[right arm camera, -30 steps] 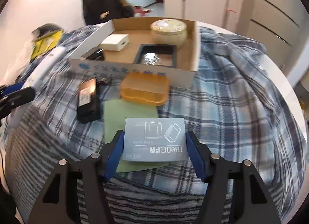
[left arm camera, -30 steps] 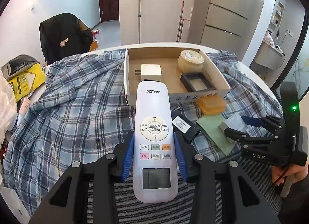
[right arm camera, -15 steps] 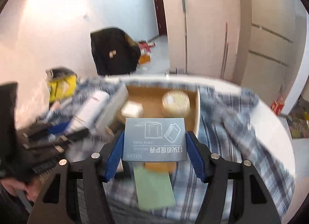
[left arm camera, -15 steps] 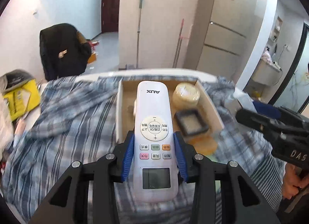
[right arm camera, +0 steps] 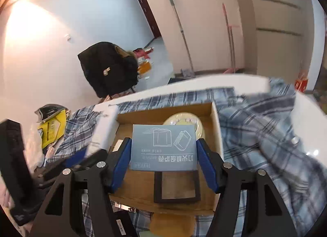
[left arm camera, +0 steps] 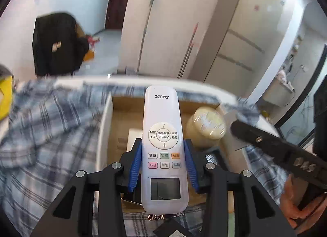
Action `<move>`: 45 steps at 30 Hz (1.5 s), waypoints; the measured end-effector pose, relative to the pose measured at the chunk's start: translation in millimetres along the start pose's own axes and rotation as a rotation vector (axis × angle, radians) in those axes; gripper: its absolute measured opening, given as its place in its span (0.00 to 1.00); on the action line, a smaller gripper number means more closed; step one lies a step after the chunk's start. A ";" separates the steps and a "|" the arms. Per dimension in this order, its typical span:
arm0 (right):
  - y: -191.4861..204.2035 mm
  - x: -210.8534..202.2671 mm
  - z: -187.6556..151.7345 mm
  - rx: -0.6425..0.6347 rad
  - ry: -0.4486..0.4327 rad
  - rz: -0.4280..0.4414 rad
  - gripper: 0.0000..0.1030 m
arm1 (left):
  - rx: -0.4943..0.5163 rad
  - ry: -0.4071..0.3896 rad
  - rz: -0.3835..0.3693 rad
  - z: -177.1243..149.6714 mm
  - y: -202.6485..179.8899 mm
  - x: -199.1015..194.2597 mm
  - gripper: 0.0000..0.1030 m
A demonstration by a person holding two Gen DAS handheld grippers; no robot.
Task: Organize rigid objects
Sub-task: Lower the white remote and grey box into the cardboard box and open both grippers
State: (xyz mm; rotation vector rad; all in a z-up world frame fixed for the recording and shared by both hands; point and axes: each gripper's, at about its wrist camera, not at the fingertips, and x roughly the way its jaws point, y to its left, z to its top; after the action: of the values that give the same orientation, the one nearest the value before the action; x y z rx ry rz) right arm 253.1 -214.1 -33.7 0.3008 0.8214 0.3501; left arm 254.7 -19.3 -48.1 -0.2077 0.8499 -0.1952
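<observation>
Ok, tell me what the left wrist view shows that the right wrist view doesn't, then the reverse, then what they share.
Only the left wrist view: the white remote clamped in the left tool, buttons facing up.
Only the right wrist view: the grey-blue carton clamped in the right tool, and the whole black tray.
Both: the cardboard box, the round cream jar inside it, and the plaid cloth.

Bright daylight — motion blur, fisheye-warped edges

One remote, two boxes

Jar and black tray crowding box.
</observation>
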 end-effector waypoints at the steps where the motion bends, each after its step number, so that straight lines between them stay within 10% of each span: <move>1: -3.7 4.0 -0.4 0.014 0.011 0.005 0.60 | -0.014 0.021 0.007 -2.6 1.2 9.2 0.41; 25: -38.6 -1.5 3.9 0.060 -0.015 -0.064 0.60 | 0.041 0.067 0.051 -10.3 -29.2 50.5 0.41; 28: -39.3 -3.4 3.7 0.061 -0.020 -0.063 0.60 | 0.026 0.061 0.051 -9.3 -27.0 46.4 0.63; 37: -26.5 -3.7 0.7 0.024 -0.005 -0.041 0.61 | 0.086 -0.173 0.112 -4.1 -8.0 -33.2 0.86; 45: 0.2 21.5 -16.8 -0.077 0.124 -0.027 0.61 | 0.133 -0.368 0.138 -37.1 10.2 -90.9 0.86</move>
State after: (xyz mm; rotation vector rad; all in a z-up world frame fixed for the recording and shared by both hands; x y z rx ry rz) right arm 254.0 -202.8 -58.5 0.1977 0.9309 0.3766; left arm 168.9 9.6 -9.0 -0.0561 0.4808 -0.0795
